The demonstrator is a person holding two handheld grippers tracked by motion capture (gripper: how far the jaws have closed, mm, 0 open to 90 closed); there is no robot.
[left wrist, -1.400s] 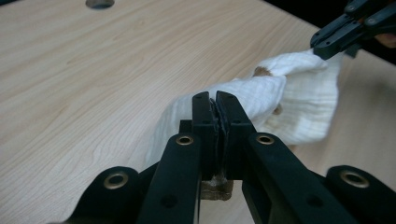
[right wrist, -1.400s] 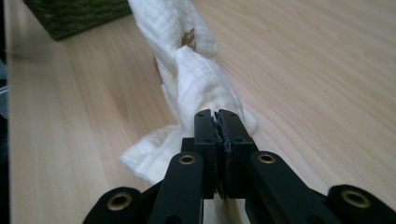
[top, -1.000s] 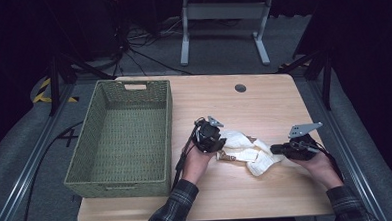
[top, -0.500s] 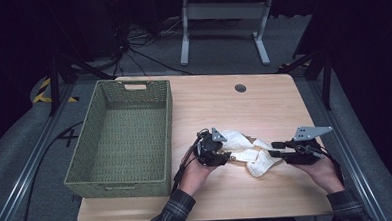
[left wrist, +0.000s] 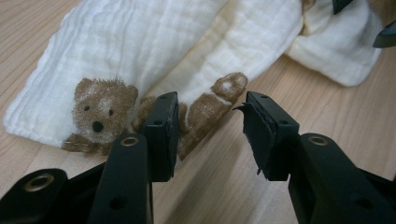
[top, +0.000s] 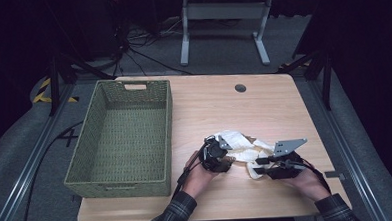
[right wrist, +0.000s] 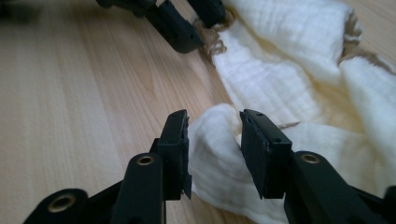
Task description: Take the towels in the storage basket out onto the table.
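cloth [top: 243, 147]: soft crinkled cream muslin, fuzzy brown bear print, lying crumpled
long axis: between both grippers
left gripper [left wrist: 210, 123]: jaws apart, astride bear's leg
right gripper [right wrist: 215, 140]: jaws apart, a fold between

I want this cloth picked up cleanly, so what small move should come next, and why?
Probably close both grippers. The right gripper has a fold of the cream cloth between its open pads, and the left gripper straddles the cloth's bear-print edge, also open; both have just been opening.

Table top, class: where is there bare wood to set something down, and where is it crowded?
Bare wood lies on the table between the basket and the far-right corner, around the round hole. The near middle is crowded: the cream cloth, left gripper and right gripper.
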